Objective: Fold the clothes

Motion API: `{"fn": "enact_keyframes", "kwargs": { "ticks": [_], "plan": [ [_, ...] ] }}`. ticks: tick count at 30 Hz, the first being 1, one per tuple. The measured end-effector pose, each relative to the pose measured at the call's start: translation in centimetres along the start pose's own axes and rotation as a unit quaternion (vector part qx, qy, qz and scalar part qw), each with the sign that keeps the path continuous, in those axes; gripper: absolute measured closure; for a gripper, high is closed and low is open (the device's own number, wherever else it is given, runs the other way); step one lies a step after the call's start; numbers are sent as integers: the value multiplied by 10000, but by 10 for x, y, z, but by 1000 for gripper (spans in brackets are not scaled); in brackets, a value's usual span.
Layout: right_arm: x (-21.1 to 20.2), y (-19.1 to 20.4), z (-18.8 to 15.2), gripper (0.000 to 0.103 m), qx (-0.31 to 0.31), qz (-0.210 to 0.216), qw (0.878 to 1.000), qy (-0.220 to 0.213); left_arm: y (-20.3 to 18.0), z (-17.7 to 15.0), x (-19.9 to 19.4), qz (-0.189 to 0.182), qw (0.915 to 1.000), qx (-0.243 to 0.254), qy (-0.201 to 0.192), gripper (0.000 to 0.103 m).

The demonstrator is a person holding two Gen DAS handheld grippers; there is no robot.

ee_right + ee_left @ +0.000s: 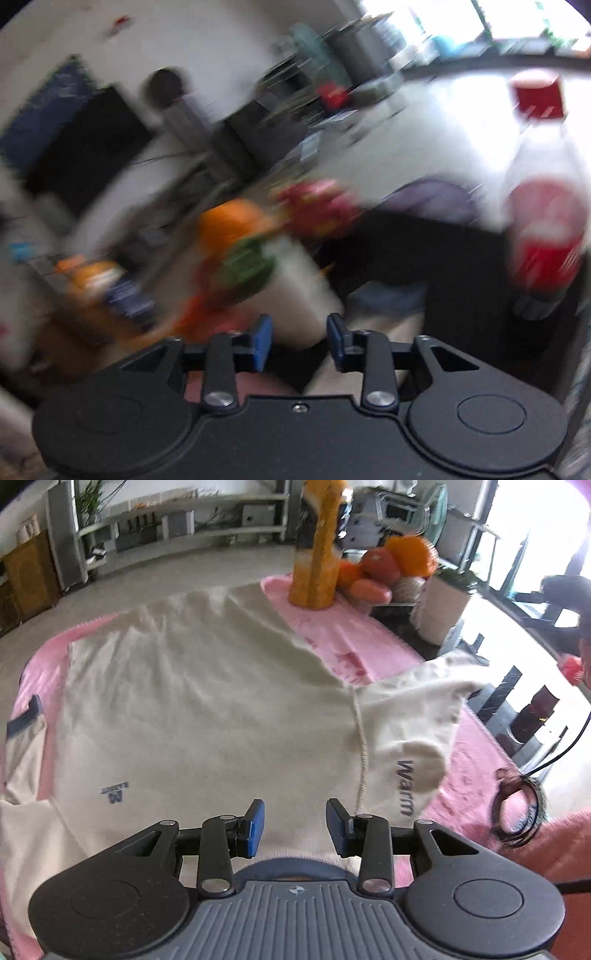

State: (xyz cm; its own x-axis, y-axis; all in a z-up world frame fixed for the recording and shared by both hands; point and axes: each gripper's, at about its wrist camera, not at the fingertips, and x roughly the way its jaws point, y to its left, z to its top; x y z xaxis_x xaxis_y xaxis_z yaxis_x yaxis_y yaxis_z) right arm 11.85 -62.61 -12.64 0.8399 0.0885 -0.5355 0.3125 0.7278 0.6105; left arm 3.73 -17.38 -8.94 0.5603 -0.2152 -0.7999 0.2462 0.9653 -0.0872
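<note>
You have one cream sweatshirt [207, 701] spread over one pink cloth [332, 635], with one orange carton [316, 565] standing at the far end. Beside it you can count about four orange and red fruits [384, 568] in a pile, and one white pot [443, 605] with a green plant. In your right view, blurred as it is, one red-labelled bottle [546, 221] and one white pot [295, 288] show.

Matt cream cloth sweatshirt [207, 709] (slightly creased)
</note>
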Motion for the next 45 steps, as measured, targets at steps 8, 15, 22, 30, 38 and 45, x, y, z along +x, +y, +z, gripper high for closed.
{"fn": "enact_keyframes", "kwargs": {
  "ticks": [8,15,22,30,38,45],
  "plan": [
    [37,-9,-113,67,517,204,9675,2466,-4,-34,21,-47,9995,-103,280,68],
    [40,-20,-158,69,794,-151,9554,2841,-19,-36,58,341,9994,77,-81,82],
    [41,5,-167,101,-530,-519,9658,2484,-39,-62,58,-109,9982,418,424,87],
    [1,24,-146,88,-788,-720,9769,1852,-8,-75,8,-62,9987,16,506,74],
    [-25,196,-155,72,-2501,1343,9397,1905,139,-104,-65,1893,9619,-1876,-611,70],
    [30,349,-249,71,-3627,2121,8614,2854,229,-84,-45,2447,9245,-2842,-681,70]
  ]
}}
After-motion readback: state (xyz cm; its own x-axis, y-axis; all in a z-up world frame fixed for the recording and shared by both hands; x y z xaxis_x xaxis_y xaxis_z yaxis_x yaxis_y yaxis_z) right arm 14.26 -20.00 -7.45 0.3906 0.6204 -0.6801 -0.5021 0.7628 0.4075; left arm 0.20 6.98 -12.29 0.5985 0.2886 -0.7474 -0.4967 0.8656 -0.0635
